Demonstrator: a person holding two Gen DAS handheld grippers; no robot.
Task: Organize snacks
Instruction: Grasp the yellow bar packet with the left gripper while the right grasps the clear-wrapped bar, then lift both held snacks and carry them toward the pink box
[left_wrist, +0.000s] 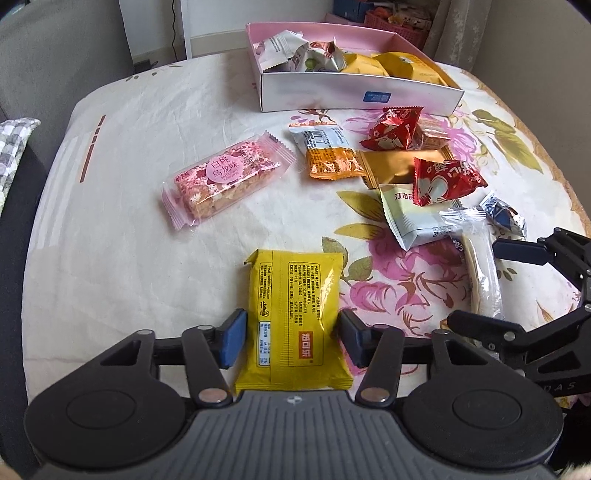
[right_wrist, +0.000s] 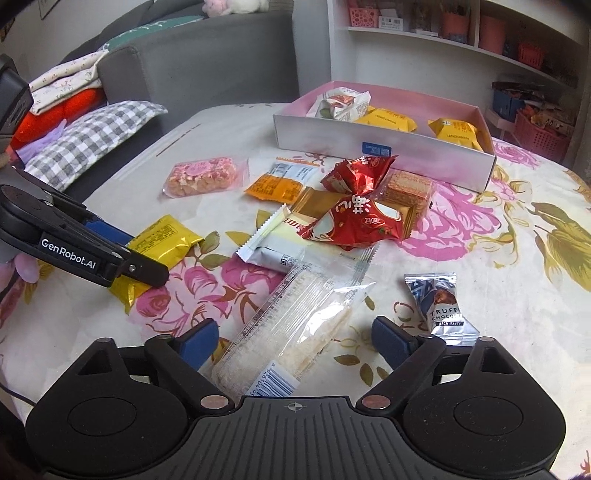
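Observation:
My left gripper (left_wrist: 291, 338) has its blue pads against both sides of a yellow snack pack (left_wrist: 293, 317) that lies on the floral tablecloth; the same pack shows in the right wrist view (right_wrist: 159, 245). My right gripper (right_wrist: 293, 345) is open, its pads on either side of a long clear-wrapped wafer bar (right_wrist: 291, 332) without touching it. That bar also shows in the left wrist view (left_wrist: 482, 273). A pink box (left_wrist: 354, 94) at the back holds several snacks. It also shows in the right wrist view (right_wrist: 384, 155).
Loose snacks lie mid-table: a pink rice bar (left_wrist: 225, 179), an orange pack (left_wrist: 332, 162), two red packs (left_wrist: 441, 181), a white pack (left_wrist: 413, 218), a truffle chocolate (right_wrist: 441, 304). A grey sofa with cushions (right_wrist: 96, 140) stands left, shelves (right_wrist: 461, 33) behind.

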